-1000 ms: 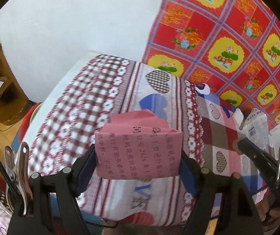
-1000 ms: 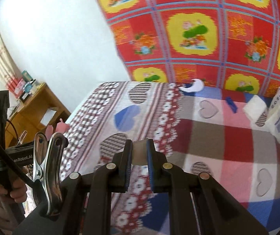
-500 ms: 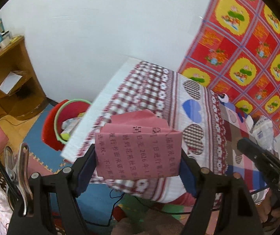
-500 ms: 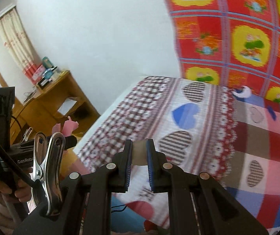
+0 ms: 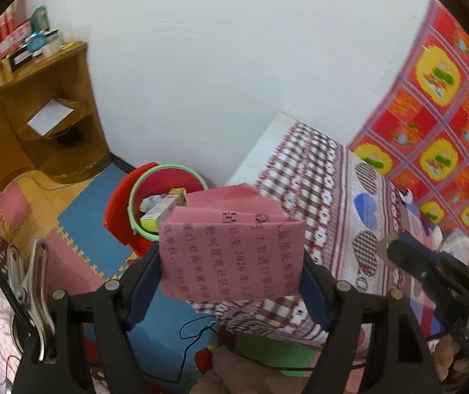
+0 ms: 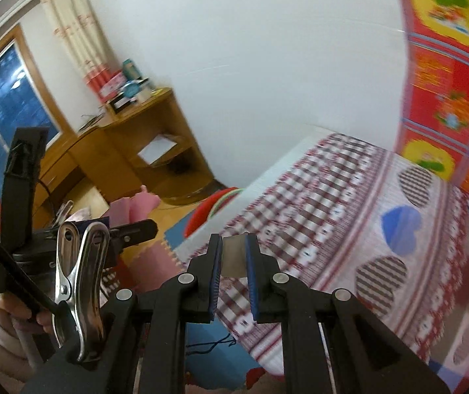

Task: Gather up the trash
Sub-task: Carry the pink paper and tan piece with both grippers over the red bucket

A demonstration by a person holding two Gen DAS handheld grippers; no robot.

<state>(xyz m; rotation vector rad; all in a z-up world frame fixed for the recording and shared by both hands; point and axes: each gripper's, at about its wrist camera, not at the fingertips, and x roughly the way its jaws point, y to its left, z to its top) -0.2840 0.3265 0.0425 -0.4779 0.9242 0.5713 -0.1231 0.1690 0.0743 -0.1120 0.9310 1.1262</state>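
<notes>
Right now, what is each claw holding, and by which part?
Left claw: folded pink printed paper, by its side edges. Right claw: small pale flat piece, by its sides.

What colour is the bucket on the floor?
The bucket is red with a light green rim, clearest in the left wrist view.

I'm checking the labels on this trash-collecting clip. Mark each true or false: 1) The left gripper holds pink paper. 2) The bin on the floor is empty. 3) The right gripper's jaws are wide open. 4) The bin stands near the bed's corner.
1) True: the left gripper clamps the folded pink paper.
2) False: the bin already holds small boxes.
3) False: the right gripper has its jaws nearly closed on a small pale scrap.
4) True: it stands on the floor beside the corner of the bed.
</notes>
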